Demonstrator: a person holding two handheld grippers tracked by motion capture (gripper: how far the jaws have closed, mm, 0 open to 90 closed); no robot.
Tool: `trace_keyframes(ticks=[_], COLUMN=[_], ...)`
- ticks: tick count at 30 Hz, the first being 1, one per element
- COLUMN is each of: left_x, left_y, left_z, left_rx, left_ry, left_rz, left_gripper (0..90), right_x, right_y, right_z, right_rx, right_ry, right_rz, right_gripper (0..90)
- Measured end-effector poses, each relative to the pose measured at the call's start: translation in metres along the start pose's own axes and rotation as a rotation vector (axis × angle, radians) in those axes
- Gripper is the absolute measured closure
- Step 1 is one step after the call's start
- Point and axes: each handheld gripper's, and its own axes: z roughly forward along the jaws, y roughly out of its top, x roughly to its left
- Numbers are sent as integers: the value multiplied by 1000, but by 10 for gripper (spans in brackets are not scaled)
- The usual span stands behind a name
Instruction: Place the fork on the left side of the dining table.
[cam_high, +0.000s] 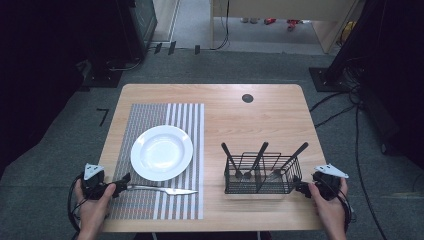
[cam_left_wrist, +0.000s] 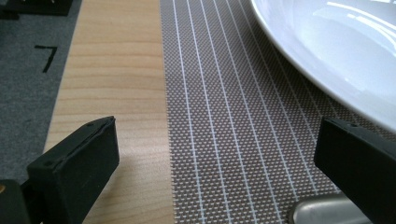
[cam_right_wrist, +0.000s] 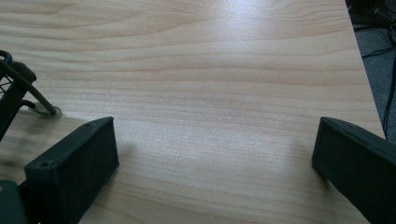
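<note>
A white plate (cam_high: 161, 152) rests on a striped grey placemat (cam_high: 150, 115) on the left half of the table. In front of the plate a metal knife (cam_high: 160, 189) lies across the mat, blade pointing right. My left gripper (cam_high: 123, 181) stands open at the knife's handle end; in the left gripper view its jaws (cam_left_wrist: 215, 135) are spread wide over the mat (cam_left_wrist: 224, 116), with the handle tip (cam_left_wrist: 322, 212) just inside the right jaw and the plate (cam_left_wrist: 341, 46) beyond. My right gripper (cam_high: 300, 188) is open over bare wood (cam_right_wrist: 215, 135), just right of the wire basket (cam_high: 262, 186).
The black wire basket holds three black-handled utensils (cam_high: 257, 157) standing heads down; its corner (cam_right_wrist: 14, 88) shows at the left of the right gripper view. A round black grommet (cam_high: 247, 98) sits near the table's far edge. Cables (cam_high: 345, 100) lie on the floor to the right.
</note>
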Motion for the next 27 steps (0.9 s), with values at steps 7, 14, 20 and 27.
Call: trace_keyframes(ticks=[7, 14, 20, 27], left_x=[-9, -22, -46, -72], left_y=[13, 26, 43, 57], left_z=[-14, -26, -35, -39], left_rx=[-64, -108, -133, -150], left_ry=[-42, -73, -120, -171], left_rz=[-9, -7, 29, 67], left_gripper=[2, 2, 2, 2], right_x=[0, -1, -1, -1], right_y=[0, 1, 1, 1], right_z=[0, 1, 1, 1], right_rx=[1, 0, 0, 0], right_ry=[3, 11, 10, 10], right_rz=[-2, -10, -10, -10], right_gripper=[0, 0, 0, 0])
